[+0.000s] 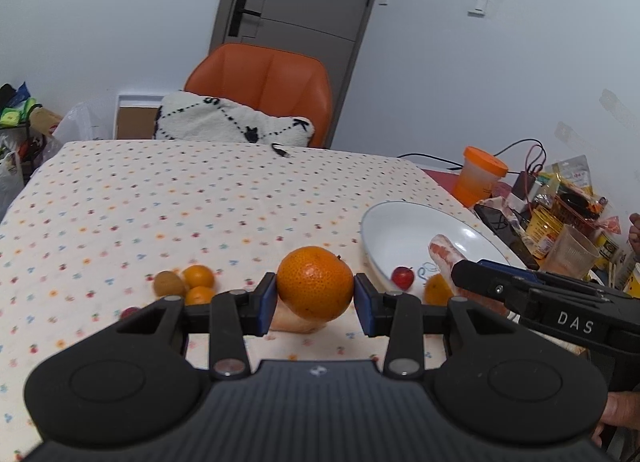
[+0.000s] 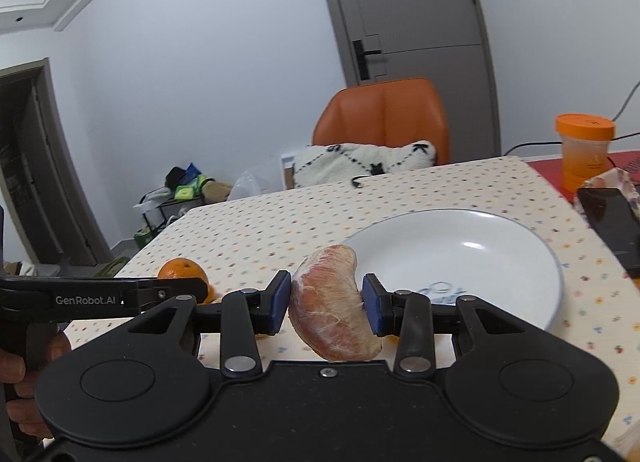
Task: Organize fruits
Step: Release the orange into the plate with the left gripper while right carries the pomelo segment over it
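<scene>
left hand-held gripper (image 1: 315, 296) pinching the orange (image 1: 315, 282) above the bench (image 1: 160, 198), right hand-held gripper (image 2: 326, 304) clamped on the pomelo segment (image 2: 334, 302) (long axis near upright, tips curving toward the plate (image 2: 480, 246))

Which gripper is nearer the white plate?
Right. The right gripper, holding a pomelo segment, is at the white plate rim; the left gripper, holding an orange, is beside it.
</scene>
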`<state>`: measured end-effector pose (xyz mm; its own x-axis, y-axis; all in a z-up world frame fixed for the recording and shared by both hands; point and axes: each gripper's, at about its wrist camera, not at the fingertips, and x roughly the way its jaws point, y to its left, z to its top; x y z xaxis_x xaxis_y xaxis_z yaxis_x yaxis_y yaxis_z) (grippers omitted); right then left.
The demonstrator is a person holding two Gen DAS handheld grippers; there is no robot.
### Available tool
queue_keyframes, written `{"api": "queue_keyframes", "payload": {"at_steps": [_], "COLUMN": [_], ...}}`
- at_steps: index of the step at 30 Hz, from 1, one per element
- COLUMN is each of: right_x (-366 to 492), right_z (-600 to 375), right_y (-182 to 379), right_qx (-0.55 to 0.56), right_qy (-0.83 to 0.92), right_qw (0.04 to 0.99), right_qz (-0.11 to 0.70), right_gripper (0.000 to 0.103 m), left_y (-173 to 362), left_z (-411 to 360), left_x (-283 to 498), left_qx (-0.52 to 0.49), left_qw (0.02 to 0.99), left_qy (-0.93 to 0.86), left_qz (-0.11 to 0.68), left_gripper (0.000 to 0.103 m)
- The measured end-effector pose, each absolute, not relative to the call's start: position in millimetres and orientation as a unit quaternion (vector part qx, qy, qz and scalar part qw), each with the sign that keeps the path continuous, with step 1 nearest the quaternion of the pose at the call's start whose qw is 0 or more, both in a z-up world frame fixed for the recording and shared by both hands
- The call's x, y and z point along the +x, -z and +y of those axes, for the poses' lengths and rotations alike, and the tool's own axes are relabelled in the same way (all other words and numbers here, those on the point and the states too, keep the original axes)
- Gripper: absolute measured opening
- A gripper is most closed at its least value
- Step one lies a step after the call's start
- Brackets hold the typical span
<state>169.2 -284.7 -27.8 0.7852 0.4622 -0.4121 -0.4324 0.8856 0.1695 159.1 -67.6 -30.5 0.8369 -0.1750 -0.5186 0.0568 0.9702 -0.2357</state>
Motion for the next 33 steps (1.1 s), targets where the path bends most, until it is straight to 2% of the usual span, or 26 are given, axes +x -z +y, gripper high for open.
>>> {"api": "queue_keyframes", "payload": {"at_steps": [24, 27, 29, 33], "right_x": [202, 202, 198, 202], "right_z": [-346, -343, -342, -345], "right_y": [46, 47, 45, 47], "right_qx": [0.091, 0.076, 0.071, 0.085], "right_qy": [-0.177, -0.177, -0.184, -0.191], "right_qw": [0.956, 0.960, 0.963, 0.959], "right_qz": [0.215, 0.201, 0.185, 0.194], "right_gripper": [0.038, 0.053, 0.069, 0.070], "left_y": [35, 36, 35, 34], "left_z": [-136, -143, -148, -156], "left_x": [222, 231, 236, 247], "left_qx": [-0.051, -0.045, -0.040, -0.037], "left_qw": [0.950, 0.950, 0.950, 0.950], "left_qy": [0.078, 0.081, 0.083, 0.085], "left_qz": [0.297, 0.299, 0.298, 0.297], "left_gripper": [0.039, 0.039, 0.039, 0.039]}}
